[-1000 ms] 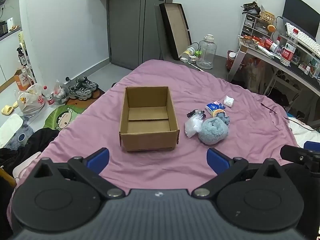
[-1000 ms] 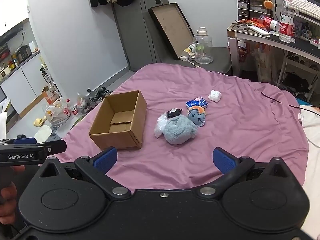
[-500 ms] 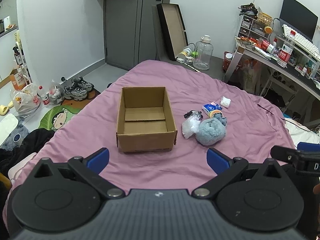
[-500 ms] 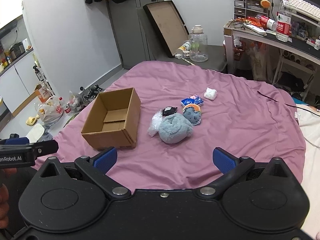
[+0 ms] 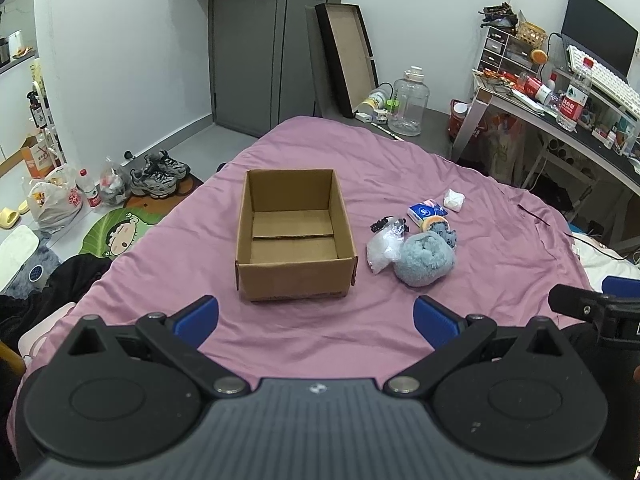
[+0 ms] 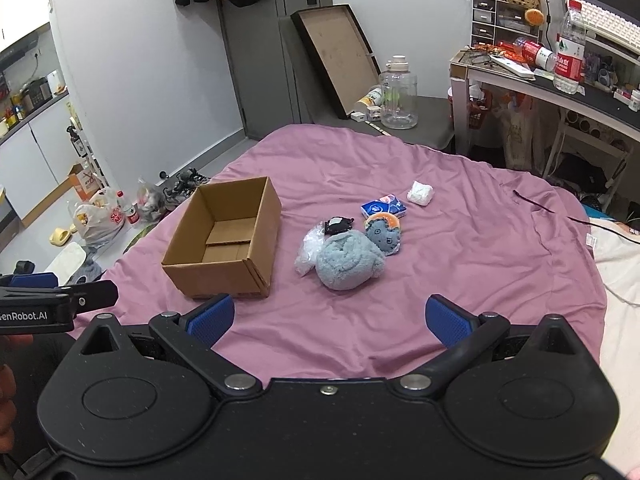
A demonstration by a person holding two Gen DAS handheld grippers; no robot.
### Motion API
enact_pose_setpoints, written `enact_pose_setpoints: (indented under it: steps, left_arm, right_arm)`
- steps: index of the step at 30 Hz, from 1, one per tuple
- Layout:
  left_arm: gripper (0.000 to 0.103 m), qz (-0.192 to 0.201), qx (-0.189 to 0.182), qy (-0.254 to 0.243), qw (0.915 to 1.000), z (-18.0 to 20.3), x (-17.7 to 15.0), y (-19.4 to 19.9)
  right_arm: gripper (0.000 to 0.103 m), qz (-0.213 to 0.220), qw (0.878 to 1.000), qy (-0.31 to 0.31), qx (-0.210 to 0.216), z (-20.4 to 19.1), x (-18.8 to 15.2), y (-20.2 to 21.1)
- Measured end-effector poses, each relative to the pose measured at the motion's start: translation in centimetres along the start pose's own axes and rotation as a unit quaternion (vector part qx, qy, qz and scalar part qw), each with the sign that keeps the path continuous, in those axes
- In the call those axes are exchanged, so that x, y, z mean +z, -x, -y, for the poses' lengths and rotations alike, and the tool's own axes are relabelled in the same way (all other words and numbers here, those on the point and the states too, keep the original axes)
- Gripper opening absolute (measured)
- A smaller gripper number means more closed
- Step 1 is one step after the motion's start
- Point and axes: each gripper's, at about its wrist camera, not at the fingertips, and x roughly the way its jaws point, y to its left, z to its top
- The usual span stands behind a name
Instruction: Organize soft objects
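An open cardboard box (image 5: 294, 236) (image 6: 228, 240) sits with nothing inside it on the purple bedsheet (image 5: 400, 320). To its right lies a cluster of soft things: a fluffy blue-grey plush (image 5: 424, 258) (image 6: 348, 262), a clear plastic bag (image 5: 382, 248) (image 6: 310, 250), a small black item (image 6: 338, 225), a round blue toy with an orange rim (image 6: 383, 233), a blue tissue pack (image 5: 426, 211) (image 6: 384, 207) and a white wad (image 5: 454, 200) (image 6: 420, 193). My left gripper (image 5: 316, 322) stands open in front of the box. My right gripper (image 6: 328, 320) is open too, short of the plush.
A desk (image 6: 580, 92) crowded with bottles and a keyboard stands at the right. Past the bed's far end are a clear water jug (image 5: 410, 102) and a leaning tray (image 5: 344, 56). Shoes and bags (image 5: 60, 200) litter the floor at the left.
Both views have drifted slightly; the box and the soft items sit a little lower and closer in frame. Both grippers stay open and nothing has been taken hold of.
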Motion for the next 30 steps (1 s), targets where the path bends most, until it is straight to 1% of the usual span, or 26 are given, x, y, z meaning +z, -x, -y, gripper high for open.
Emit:
enact_pose_setpoints:
  steps: [7, 23, 26, 30]
  left_arm:
    - [0.103, 0.000, -0.004, -0.009, 1.0000, 0.6, 0.2, 0.4]
    - [0.103, 0.011, -0.008, -0.027, 0.9995, 1.7, 0.7, 1.7]
    - [0.103, 0.010, -0.013, -0.027, 0.9995, 1.7, 0.6, 1.8]
    - [0.103, 0.009, -0.009, -0.021, 0.9997, 1.6, 0.5, 1.8]
  right_arm:
    - [0.103, 0.001, 1.000, -0.007, 0.001, 0.7, 0.0, 0.0]
    - [0.103, 0.009, 1.000, 0.000, 0.004, 1.2, 0.1, 0.8]
    - [0.103, 0.010, 1.000, -0.001, 0.005, 1.2, 0.2, 0.8]
    - [0.103, 0.010, 1.000, 0.001, 0.005, 1.3, 0.0, 0.9]
